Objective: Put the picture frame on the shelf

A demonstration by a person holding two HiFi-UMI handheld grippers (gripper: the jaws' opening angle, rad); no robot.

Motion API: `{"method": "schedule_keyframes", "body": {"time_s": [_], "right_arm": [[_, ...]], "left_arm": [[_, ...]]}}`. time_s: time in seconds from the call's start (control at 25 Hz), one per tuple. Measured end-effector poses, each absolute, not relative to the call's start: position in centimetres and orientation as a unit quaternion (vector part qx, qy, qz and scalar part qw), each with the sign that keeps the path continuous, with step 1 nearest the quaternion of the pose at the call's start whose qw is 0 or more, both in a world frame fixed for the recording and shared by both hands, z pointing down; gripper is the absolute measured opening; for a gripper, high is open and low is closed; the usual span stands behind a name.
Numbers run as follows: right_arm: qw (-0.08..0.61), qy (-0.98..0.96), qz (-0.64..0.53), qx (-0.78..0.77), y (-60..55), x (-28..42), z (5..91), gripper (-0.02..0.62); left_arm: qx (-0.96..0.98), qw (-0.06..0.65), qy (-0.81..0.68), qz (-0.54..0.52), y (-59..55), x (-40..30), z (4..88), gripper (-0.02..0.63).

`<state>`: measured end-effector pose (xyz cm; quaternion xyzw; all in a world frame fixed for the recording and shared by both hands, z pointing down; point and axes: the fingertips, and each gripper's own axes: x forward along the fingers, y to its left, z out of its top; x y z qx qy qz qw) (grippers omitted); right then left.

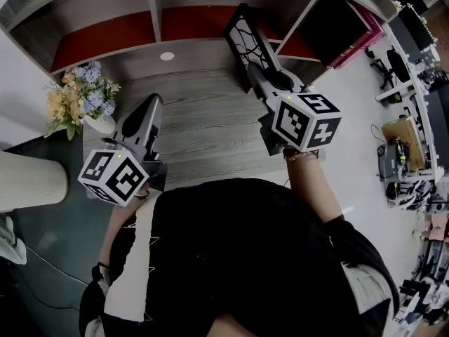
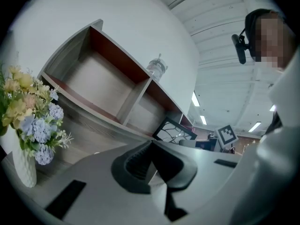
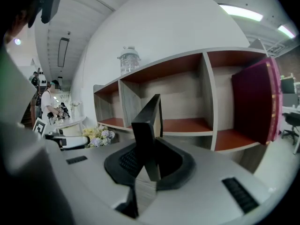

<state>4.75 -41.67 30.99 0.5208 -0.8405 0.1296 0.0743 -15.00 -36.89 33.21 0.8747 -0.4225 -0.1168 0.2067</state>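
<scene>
Jaws of right gripper point(image 3: 146, 159) pinching thin black picture frame point(image 3: 149, 121), left gripper point(image 2: 151, 146) jaws together, wood-grain shelf point(image 3: 187, 124)

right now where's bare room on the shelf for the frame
All three shelf bays are bare: left, middle, and right by the magenta door. The counter is free too, except flowers at its left end.

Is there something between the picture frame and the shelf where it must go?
Nothing visible. The right gripper holds the picture frame in front of the shelf's open compartments; the vase of flowers stands far to the left.
</scene>
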Motion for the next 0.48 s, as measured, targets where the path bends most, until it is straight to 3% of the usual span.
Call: {"method": "schedule_keyframes", "body": {"time_s": [0.28,0.48], "right_arm": [[0.091,-0.838,0.138,0.519,-41.7,4.7,32.4,0.049],[0.037,-0.839,0.191,0.509,-42.1,4.9,32.7,0.048]], "left_arm": [[0.875,0.203,-0.422,-0.119,-36.9,-14.8,32.8,0.012],[0.874,0.204,-0.425,-0.119,-36.9,-14.9,33.0,0.012]]}}
